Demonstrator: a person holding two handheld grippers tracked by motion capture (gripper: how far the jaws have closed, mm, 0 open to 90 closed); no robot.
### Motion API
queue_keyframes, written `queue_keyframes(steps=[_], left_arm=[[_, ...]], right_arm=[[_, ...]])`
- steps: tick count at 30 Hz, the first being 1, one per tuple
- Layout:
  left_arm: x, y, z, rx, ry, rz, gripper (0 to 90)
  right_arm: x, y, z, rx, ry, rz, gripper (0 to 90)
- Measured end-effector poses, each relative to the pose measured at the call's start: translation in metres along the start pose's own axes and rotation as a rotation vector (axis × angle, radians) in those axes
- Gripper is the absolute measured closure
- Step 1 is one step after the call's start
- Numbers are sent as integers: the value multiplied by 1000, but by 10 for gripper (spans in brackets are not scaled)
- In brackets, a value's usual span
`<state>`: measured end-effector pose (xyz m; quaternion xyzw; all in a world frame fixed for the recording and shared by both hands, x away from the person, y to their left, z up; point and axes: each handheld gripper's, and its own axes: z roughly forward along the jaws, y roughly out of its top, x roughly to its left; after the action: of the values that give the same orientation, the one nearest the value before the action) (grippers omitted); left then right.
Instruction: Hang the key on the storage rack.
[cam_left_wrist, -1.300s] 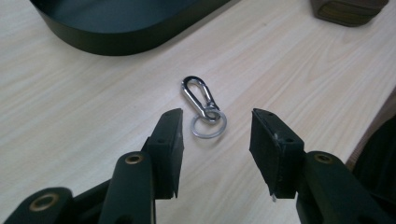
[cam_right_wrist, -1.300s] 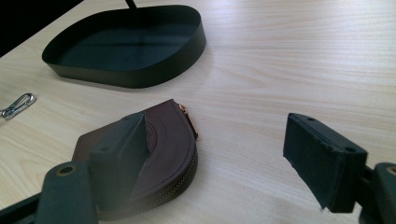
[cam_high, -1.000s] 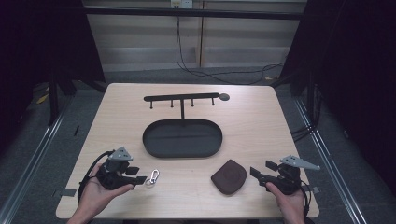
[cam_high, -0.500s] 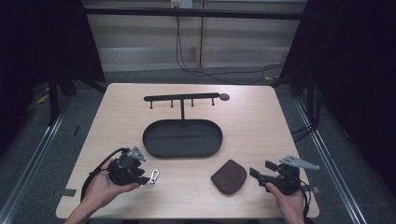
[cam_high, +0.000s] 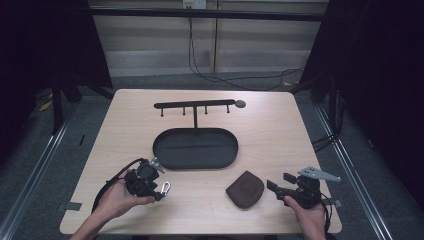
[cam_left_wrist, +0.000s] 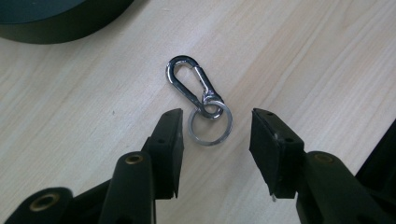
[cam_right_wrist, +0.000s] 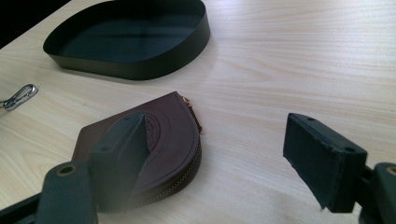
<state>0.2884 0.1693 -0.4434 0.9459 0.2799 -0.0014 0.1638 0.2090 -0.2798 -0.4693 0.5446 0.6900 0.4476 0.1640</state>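
Now the left gripper (cam_high: 159, 191) sits right at the keyring (cam_high: 165, 188), having slid toward the tray since a second ago, when it hung back nearer the table's left edge. Its jaws have just been opening; they stand apart with the keyring's round loop on the table (cam_high: 280, 135) between the pads, which touch nothing. The right gripper (cam_high: 274, 186) has kept its place near the front right corner, jaws wide and holding nothing, pointing at the brown pouch (cam_high: 245, 189) just beside it.

From above, the keyring is a small glint half hidden by the left gripper. The left gripper view makes it out as a silver carabiner clip (cam_left_wrist: 189, 79) joined to a split ring (cam_left_wrist: 210, 125), the clip pointing away toward the tray's dark wall (cam_left_wrist: 56, 23). The right gripper view shows the pouch's (cam_right_wrist: 163, 135) zip and stamped round mark, with the left jaw partly over it, and the clip (cam_right_wrist: 18, 97) far off at the left edge.

Farther back lies the black oval tray (cam_high: 195, 148), and behind it a hook rack (cam_high: 195, 105).
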Motion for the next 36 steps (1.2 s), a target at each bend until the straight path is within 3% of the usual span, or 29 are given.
queue_keyframes(steps=[6,12,25,30,32,36], left_arm=[[3,3,8,34,-4,12,545],[5,4,13,34,-16,26,531],[2,6,23,71,5,49,515],[-1,6,25,86,29,58,563],[0,6,25,89,28,61,629],[1,7,25,88,23,54,645]], right_arm=[[-1,0,1,2,2,-2,224],[0,0,1,8,5,-1,224],[-1,-1,2,20,6,8,224],[-1,-1,2,23,6,6,224],[-1,-1,3,24,7,7,224],[-1,-1,3,26,9,7,224]])
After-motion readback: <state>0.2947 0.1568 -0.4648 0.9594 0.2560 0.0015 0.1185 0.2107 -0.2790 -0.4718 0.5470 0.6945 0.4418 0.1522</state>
